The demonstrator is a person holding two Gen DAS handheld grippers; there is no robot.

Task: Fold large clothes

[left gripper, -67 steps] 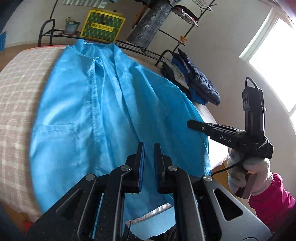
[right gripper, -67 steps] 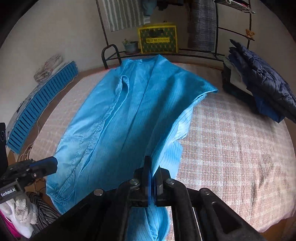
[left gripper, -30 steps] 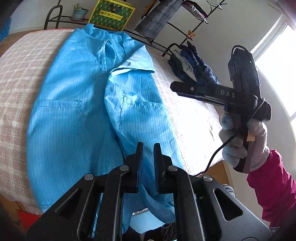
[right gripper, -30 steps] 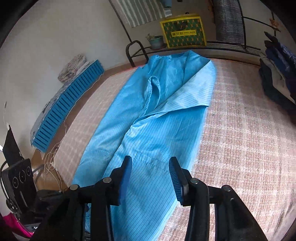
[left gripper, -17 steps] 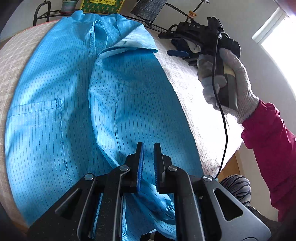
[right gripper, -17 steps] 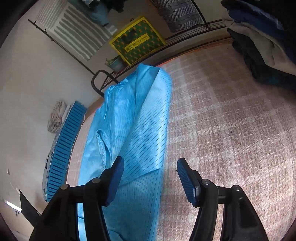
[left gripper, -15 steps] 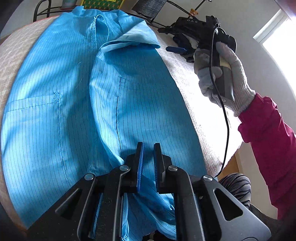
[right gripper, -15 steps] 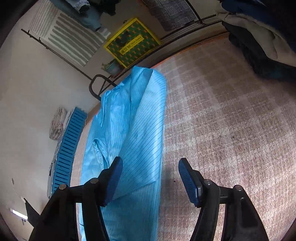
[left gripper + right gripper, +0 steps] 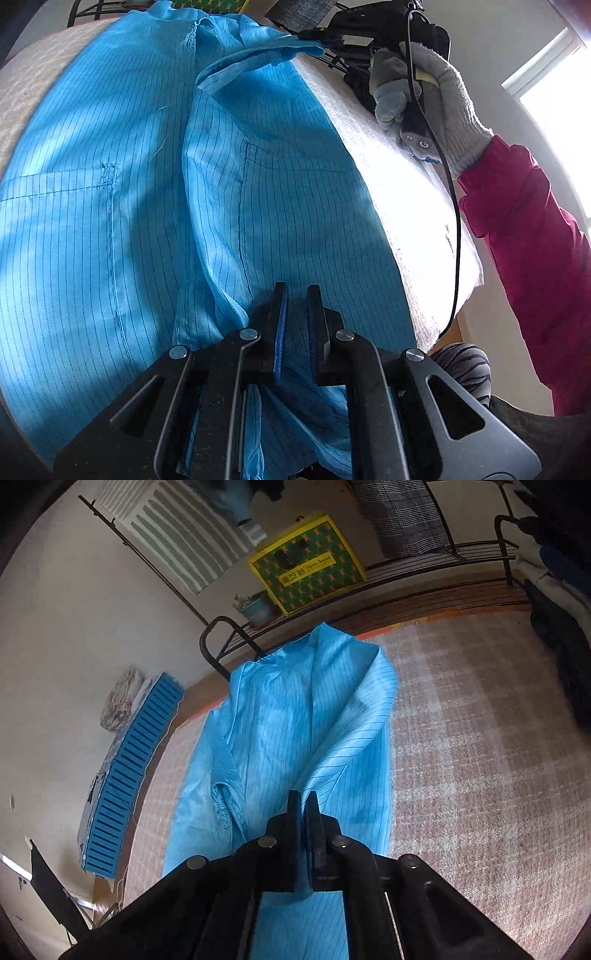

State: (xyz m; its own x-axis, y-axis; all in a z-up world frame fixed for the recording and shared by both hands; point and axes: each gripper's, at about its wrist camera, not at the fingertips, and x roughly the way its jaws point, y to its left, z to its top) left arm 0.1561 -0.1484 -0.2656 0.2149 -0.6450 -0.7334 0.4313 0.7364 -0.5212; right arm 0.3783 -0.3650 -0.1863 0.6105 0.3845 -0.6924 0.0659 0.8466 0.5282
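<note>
A large blue pinstriped garment (image 9: pixel 155 192) lies spread along the bed, its right side folded over the middle. My left gripper (image 9: pixel 294 295) sits low over the garment's near end with its jaws almost together, a narrow gap showing, and blue cloth bunched under them. My right gripper (image 9: pixel 303 805) is shut on the folded edge of the garment (image 9: pixel 303 720) near its far end and lifts it slightly. In the left wrist view the right gripper (image 9: pixel 314 37) pinches the raised blue fold, held by a gloved hand (image 9: pixel 436 96).
The bed (image 9: pixel 480 738) has a pink checked cover. A black metal rack (image 9: pixel 424 572) stands behind it with a yellow-green box (image 9: pixel 306 568) and a small plant pot (image 9: pixel 255 609). Dark folded clothes (image 9: pixel 561 590) lie at the right. A blue slatted crate (image 9: pixel 129 775) stands at the left.
My right gripper was open over the bed beside the garment; it has closed on the folded edge at the far end. My left gripper has stayed at the near end.
</note>
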